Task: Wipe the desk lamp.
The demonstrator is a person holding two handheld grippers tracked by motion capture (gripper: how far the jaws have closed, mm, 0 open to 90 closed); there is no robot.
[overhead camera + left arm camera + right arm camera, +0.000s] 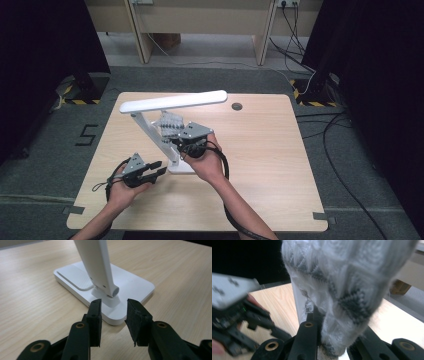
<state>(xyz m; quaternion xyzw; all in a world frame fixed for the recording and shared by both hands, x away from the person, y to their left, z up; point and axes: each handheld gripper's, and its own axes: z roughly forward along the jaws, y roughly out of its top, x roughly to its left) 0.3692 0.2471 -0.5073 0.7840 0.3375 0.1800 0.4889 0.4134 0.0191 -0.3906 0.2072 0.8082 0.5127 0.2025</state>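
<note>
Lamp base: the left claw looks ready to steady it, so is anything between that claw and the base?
Nothing visible. The left claw is open, aimed at the near corner of the lamp base by the arm's hinge, with just bare table around it.

The high view looks forward and down on the table [260,165]. Both gripper views sit close — sharing the white lamp [100,277].

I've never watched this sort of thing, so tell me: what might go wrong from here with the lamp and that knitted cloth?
The right gripper pinches the knitted cloth against the lamp arm; a tug might tip the lamp. The left gripper stands open at the lamp's base hinge and could nudge it or miss.
</note>
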